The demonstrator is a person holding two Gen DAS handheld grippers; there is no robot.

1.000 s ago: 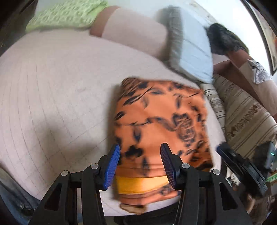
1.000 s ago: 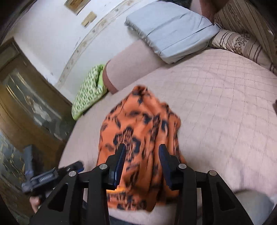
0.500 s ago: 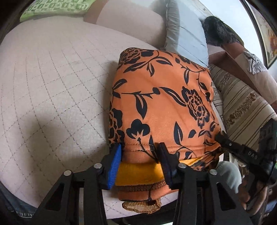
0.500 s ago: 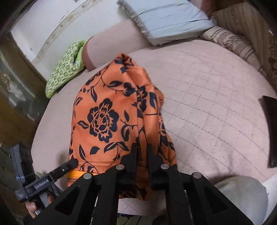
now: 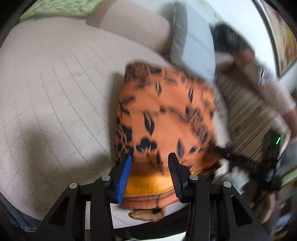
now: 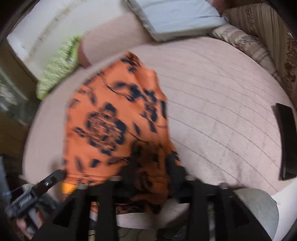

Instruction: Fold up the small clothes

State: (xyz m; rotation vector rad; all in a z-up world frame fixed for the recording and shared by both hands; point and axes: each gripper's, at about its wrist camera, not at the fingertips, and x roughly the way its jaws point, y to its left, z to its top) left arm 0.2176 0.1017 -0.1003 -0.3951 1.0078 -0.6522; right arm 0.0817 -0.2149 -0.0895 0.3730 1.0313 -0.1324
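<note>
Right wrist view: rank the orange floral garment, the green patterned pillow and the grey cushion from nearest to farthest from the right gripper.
1. Orange floral garment: under the right gripper.
2. Green patterned pillow: upper left, beyond the bed's edge.
3. Grey cushion: top, farthest back.

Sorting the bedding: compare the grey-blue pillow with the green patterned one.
The grey-blue pillow is plain, and leans on the pink bolster. The green patterned pillow is printed, and lies at the bolster's other end, nearer the wall. Both sit beyond the orange floral garment.
</note>
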